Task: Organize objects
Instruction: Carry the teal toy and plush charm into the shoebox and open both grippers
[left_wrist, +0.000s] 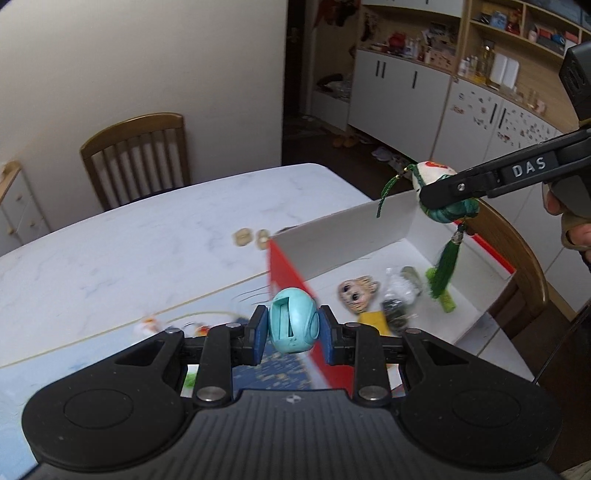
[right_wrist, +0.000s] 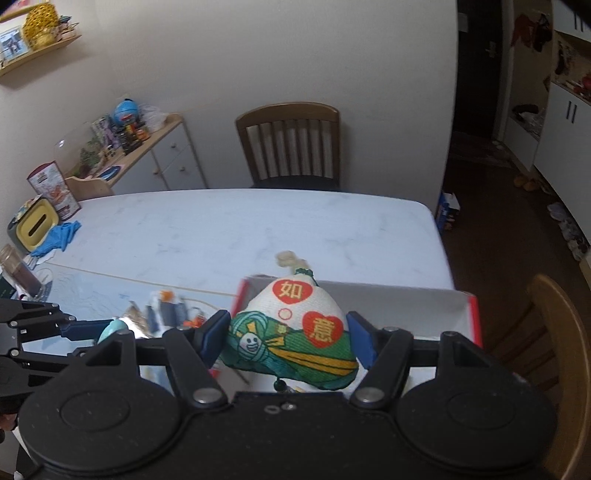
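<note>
My left gripper (left_wrist: 293, 326) is shut on a teal round toy (left_wrist: 291, 317), held above the near red corner of a red and white box (left_wrist: 332, 240). In the right wrist view my right gripper (right_wrist: 288, 338) is shut on a white and green fabric sachet (right_wrist: 295, 325) with red hearts, over the box (right_wrist: 406, 295). From the left wrist view that sachet (left_wrist: 432, 177) hangs above the box's far wall, its green tassel (left_wrist: 443, 269) dangling inside. The left gripper (right_wrist: 107, 332) shows at the left of the right wrist view.
In the box lie a monkey-face toy (left_wrist: 356, 293), a clear bag (left_wrist: 399, 295) and a yellow piece (left_wrist: 373, 319). Small beige items (left_wrist: 243, 236) sit on the white marble table (right_wrist: 258, 221). A blue mat (left_wrist: 55, 369), tissue box (right_wrist: 37, 225), blue cloth (right_wrist: 59, 236) and chairs (right_wrist: 291, 147) surround it.
</note>
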